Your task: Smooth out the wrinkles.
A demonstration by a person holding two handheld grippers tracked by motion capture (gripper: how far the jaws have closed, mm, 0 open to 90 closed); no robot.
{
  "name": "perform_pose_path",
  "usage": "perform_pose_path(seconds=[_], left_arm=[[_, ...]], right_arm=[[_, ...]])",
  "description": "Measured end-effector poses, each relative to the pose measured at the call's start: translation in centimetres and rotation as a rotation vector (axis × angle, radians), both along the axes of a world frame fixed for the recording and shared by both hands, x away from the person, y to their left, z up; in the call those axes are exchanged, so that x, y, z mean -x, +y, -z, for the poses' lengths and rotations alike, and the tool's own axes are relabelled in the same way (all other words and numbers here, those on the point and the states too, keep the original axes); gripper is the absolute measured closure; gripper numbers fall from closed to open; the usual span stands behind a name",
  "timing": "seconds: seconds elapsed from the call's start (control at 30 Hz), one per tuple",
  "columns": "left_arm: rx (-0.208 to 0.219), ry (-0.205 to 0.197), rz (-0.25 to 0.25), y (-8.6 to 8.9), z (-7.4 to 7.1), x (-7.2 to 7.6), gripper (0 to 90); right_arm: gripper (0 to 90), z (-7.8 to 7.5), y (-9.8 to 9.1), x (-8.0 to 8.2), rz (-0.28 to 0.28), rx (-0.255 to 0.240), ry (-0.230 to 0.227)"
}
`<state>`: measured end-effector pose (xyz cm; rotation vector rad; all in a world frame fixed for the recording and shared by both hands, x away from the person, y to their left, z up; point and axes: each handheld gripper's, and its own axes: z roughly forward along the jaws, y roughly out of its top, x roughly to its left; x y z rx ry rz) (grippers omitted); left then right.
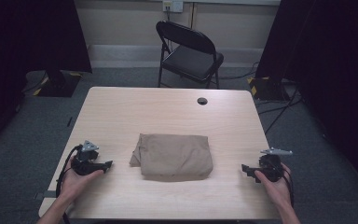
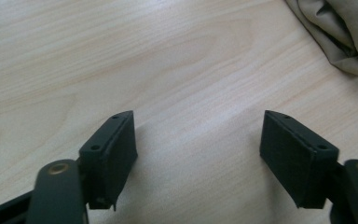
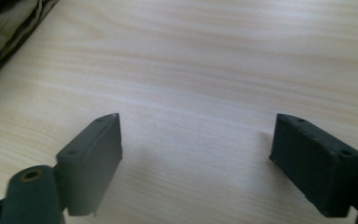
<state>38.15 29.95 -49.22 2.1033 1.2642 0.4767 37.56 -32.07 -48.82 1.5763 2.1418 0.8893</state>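
While low, both tongs point(image 1: 108, 164) point(image 1: 245, 169) gape, flanking cloth point(image 1: 175, 155)

Nothing in the room carried writing I could read: no label, brand, number or sign stood out on any surface, and whatever marks there might have been were too small to make out.

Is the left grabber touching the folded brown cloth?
Apart. The high view shows bare table between the left gripper and the folded cloth.
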Motion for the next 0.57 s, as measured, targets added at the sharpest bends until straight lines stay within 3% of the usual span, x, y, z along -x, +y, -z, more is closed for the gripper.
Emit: perform_pose_path(seconds=[0.17, 0.23, 0.37, 0.57], left_arm=[[0.023, -0.047, -0.002, 0.2, 0.6, 0.3, 21.4], [0.042, -0.087, 0.008, 0.2, 1.1, 0.3, 17.8], [0.042, -0.087, -0.001, 0.1, 1.1, 0.3, 15.7], [0.031, -0.085, -0.005, 0.0, 1.0, 0.3, 14.4]], right_arm=[[11.6, 0.5, 0.9, 0.2, 0.015, 0.09, -0.047], [10.7, 0.7, 1.3, 0.3, 0.025, 0.085, -0.066], [10.3, 1.3, 1.7, 0.4, 0.018, 0.064, -0.127], [10.1, 1.3, 1.9, 0.2, 0.031, 0.068, -0.131]])
